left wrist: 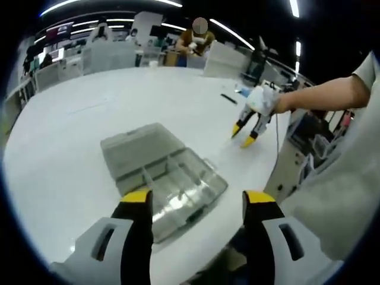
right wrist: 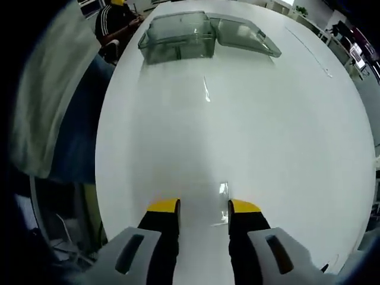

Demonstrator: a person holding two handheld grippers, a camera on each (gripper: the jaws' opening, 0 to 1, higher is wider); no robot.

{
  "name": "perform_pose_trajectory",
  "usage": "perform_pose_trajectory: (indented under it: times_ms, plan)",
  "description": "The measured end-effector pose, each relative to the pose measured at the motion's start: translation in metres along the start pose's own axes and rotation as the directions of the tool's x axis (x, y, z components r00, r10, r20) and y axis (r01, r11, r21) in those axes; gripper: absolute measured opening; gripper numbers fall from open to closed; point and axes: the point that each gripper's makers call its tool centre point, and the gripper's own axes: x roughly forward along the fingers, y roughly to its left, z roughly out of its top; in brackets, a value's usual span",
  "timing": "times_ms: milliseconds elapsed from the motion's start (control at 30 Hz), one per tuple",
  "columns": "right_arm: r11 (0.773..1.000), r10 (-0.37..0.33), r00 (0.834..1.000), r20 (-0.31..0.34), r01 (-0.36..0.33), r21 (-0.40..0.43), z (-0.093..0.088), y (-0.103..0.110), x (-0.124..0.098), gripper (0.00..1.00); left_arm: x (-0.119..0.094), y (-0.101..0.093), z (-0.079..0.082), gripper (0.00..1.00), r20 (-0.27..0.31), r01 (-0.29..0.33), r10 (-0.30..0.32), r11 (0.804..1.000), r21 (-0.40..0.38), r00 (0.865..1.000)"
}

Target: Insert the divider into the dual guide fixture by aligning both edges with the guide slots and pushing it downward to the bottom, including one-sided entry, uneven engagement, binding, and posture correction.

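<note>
A clear plastic compartment box [left wrist: 178,187] lies on the white table [left wrist: 71,148] with its lid [left wrist: 139,145] folded open beside it; its inner walls form the guide slots. My left gripper [left wrist: 199,199] hovers just over the box's near side, jaws wide apart and empty. In the right gripper view the box [right wrist: 178,38] and lid [right wrist: 243,32] lie at the far end. A thin clear strip [right wrist: 206,89], possibly the divider, rests on the table short of the box. My right gripper [right wrist: 203,208] is open above bare table, and in the left gripper view the right gripper [left wrist: 242,137] hangs right of the box.
A small bright glint [right wrist: 224,189] sits on the table between the right fingertips; I cannot tell what it is. A dark object [left wrist: 228,98] lies farther back. The table edge [right wrist: 104,148] runs along my body. Desks and seated people [left wrist: 196,41] stand beyond.
</note>
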Motion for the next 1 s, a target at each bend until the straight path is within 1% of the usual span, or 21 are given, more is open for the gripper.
perform_pose_trajectory:
  times_ms: [267,633,867,1000]
  plan:
    - [1.000,0.000,0.999,-0.035,0.000,-0.010,-0.001,0.000,0.000,0.27,0.000,0.000,0.000,0.60,0.003,-0.001,0.001,1.000,-0.010,1.000]
    - [1.000,-0.005,0.998,-0.055,0.004,-0.025,0.001,0.004,-0.001,0.27,-0.001,0.003,-0.003,0.60,0.004,-0.009,0.010,1.000,-0.028,1.000]
    - [0.999,-0.020,0.999,-0.048,0.018,-0.034,0.012,0.006,-0.008,0.27,-0.001,0.002,-0.002,0.60,0.007,-0.012,0.012,1.000,-0.028,1.000]
    - [0.999,-0.025,0.999,-0.029,0.024,-0.042,0.021,0.008,-0.011,0.27,-0.001,0.002,-0.002,0.60,0.010,-0.011,0.012,1.000,-0.029,1.000]
